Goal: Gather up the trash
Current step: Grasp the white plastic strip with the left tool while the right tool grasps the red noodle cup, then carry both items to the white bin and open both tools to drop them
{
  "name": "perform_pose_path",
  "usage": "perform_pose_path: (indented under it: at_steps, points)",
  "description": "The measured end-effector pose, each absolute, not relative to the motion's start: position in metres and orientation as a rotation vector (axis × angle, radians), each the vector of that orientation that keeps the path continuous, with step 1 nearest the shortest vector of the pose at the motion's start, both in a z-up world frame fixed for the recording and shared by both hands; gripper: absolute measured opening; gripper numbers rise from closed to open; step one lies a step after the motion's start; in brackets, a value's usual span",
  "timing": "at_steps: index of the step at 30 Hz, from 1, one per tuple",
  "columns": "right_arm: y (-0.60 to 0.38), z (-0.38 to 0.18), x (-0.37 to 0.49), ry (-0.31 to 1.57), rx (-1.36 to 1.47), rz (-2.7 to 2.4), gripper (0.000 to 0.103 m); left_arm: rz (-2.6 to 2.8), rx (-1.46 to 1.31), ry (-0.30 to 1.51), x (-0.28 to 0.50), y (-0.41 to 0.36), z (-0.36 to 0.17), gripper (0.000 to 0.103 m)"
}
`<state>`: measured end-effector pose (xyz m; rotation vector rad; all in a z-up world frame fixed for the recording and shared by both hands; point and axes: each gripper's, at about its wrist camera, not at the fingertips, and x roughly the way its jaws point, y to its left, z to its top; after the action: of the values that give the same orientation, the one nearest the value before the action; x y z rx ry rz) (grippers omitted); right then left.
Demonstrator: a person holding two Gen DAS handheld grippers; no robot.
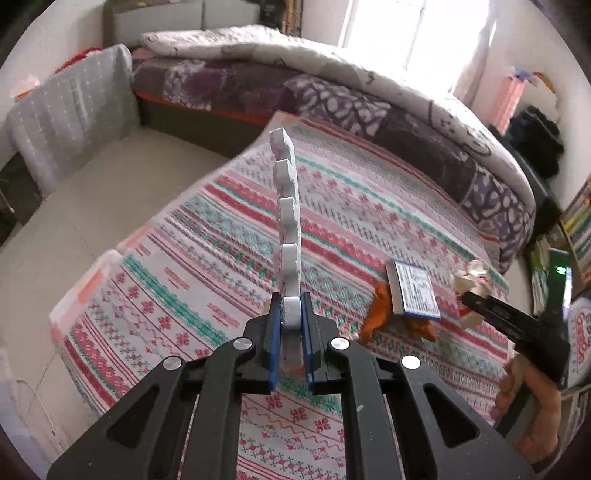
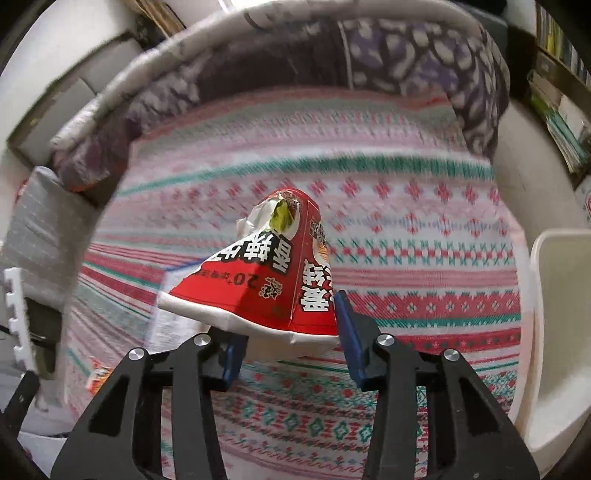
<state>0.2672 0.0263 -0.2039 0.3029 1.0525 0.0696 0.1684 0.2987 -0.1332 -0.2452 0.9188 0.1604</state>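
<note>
Daylight pours through a window (image 1: 410,33) at the far end of a small bedroom, washing out the folded white-and-purple patterned quilt (image 1: 332,88) heaped along the far edge of the bed. Nearer, the bed is covered by a striped pink, red and green knitted-pattern bedspread (image 1: 221,236), and pale floor (image 1: 92,192) shows off to the left, with a grey cloth-draped piece of furniture (image 1: 70,110) standing against the left wall. Shelves of books (image 2: 561,96) crowd the right side of the room.

On the bedspread to the right lie a small blue-edged rectangular box with a printed label (image 1: 415,291) and, touching it underneath, a crumpled orange wrapper (image 1: 380,314).

The left gripper (image 1: 293,314) has its blue pads pinching the near end of a white notched foam strip (image 1: 288,221), which stands up from the jaws and leans slightly away, lifted off the bedspread.

The right gripper (image 2: 291,328) holds a squashed red and white paper noodle cup with Chinese lettering (image 2: 266,273) above the bedspread; its wide rim sits between the two blue pads, the right pad against its side, the torn mouth pointing away. A white plastic bin (image 2: 557,295) stands just right of it.
</note>
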Motion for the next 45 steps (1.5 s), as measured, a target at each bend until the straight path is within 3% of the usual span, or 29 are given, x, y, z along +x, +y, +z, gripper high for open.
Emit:
perform_pose_path:
  at_steps: [12, 24, 45]
  points:
    - [0.045, -0.117, 0.224, 0.737, 0.197, 0.169, 0.042, 0.274, -0.172, 0.715, 0.15, 0.278, -0.086, 0.01]
    - [0.036, -0.081, 0.181, 0.54, 0.107, 0.142, 0.043, 0.333, -0.144, 0.597, 0.135, 0.256, -0.059, 0.01]
    - [-0.028, -0.074, 0.166, 0.523, 0.106, 0.053, 0.045, 0.229, -0.111, 0.565, 0.148, 0.176, -0.051, 0.01]
